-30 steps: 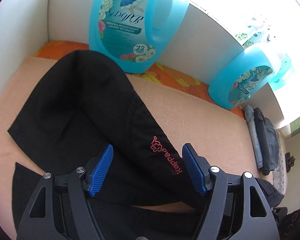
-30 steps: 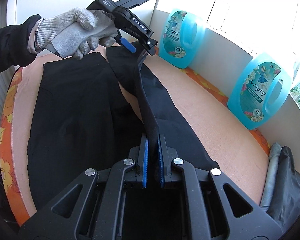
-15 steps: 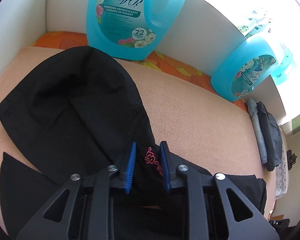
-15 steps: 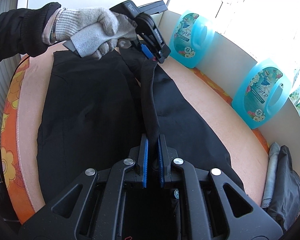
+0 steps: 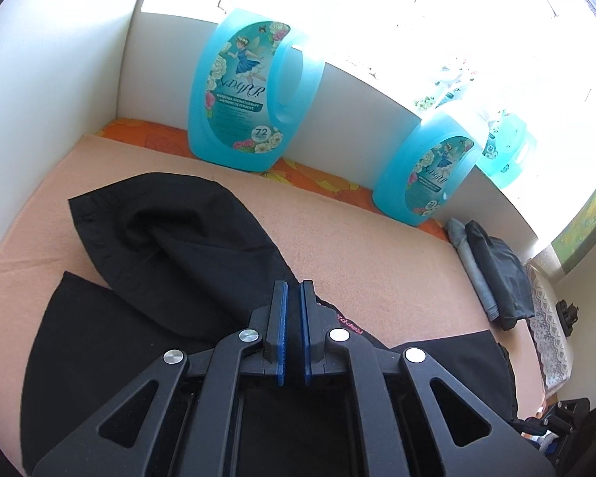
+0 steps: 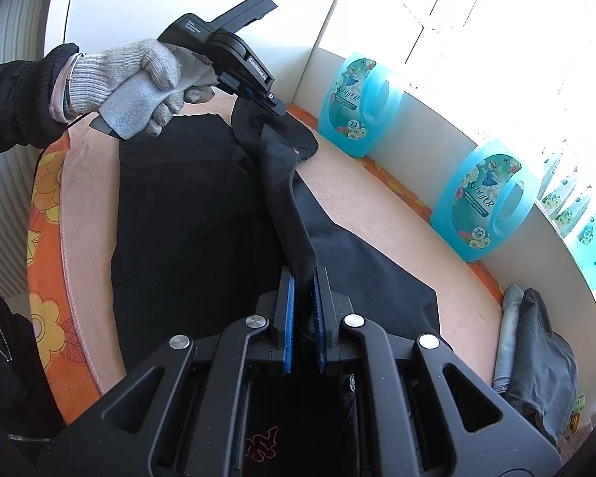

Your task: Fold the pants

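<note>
Currently both jaws clamping black pants: left gripper pinching thin edge, right gripper gripping bunched seam. Risk: fabric slipping free, fold skewing over worktop.

The pants are matt black cloth on a napped peach pad. The bottles are glossy translucent blue plastic (paper-like labels). The knit glove looks rough.

One pair of black pants, three blue detergent jugs (more beyond, blurred), two hand-held grippers
</note>
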`<state>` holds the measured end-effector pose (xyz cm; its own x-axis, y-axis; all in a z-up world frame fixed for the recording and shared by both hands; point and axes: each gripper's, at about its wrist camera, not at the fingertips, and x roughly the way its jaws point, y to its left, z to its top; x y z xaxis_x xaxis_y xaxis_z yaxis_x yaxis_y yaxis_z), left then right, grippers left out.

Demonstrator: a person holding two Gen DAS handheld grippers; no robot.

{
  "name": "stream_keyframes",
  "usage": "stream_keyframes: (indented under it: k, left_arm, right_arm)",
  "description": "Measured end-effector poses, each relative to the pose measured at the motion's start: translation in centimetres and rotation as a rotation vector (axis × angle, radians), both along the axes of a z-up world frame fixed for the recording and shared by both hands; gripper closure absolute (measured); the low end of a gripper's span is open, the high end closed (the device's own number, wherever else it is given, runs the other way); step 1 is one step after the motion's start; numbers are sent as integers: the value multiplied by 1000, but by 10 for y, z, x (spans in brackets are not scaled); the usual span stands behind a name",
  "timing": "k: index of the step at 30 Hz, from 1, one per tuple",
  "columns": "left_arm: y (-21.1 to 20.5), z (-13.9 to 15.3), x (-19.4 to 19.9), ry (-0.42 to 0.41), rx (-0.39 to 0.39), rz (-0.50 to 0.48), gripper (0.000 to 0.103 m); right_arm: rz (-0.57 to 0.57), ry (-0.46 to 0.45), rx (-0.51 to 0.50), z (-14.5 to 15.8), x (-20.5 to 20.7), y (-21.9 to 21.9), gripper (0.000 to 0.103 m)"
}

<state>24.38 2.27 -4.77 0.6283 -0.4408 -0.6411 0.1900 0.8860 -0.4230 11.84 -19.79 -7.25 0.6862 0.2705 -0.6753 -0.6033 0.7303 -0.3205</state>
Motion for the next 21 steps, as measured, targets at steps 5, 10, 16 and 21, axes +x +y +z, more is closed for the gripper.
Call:
stream_keyframes:
  k: [5, 10, 16, 21]
  left_arm:
    - [22, -10, -40, 11, 68, 2, 98]
    - [37, -27, -63, 58, 79, -2, 98]
    - [21, -16, -42, 42, 135, -23, 85]
    - [-3, -8, 2, 97, 96, -35, 47]
  right_arm:
    - [39, 71, -39, -13, -30, 5, 94]
    - [53, 176, -82, -30, -38, 7, 92]
    - [17, 236, 95, -9, -27, -2, 63]
    - [-65, 257, 184, -10, -10, -7, 46]
